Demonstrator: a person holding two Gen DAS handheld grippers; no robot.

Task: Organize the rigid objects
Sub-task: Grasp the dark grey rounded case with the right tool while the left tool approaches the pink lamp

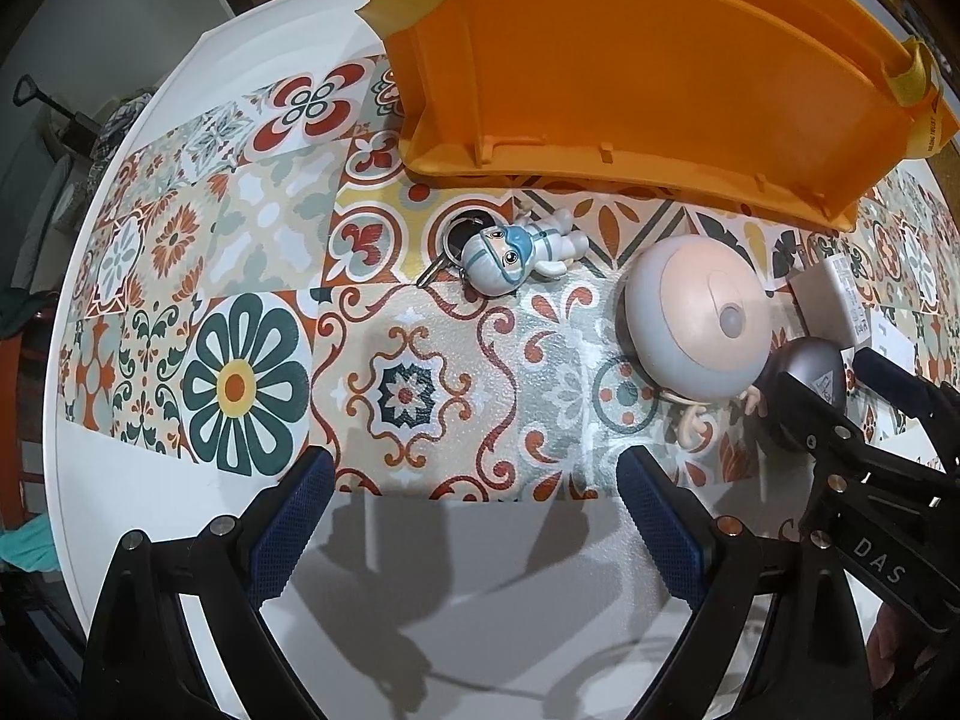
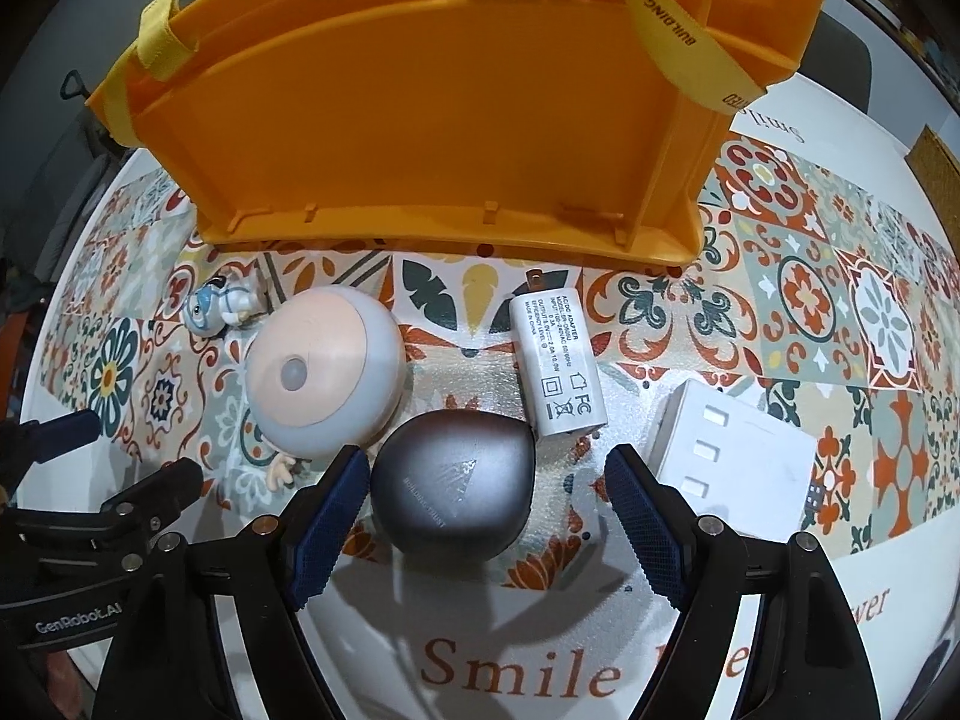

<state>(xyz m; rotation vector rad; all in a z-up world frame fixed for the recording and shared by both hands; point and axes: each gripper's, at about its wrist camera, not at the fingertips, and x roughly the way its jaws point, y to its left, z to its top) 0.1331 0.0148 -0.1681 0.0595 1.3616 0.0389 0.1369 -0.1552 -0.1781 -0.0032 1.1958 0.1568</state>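
Right claw (image 2: 486, 510) straddling grey case (image 2: 451, 483), not yet gripping.
Case lies on worktop (image 2: 456, 618) below orange bin (image 2: 420, 108), touching adapter (image 2: 561, 363). Left pad near touching, right pad apart: centre, descend, close gently. Left claw (image 1: 477, 510) apart, empty.
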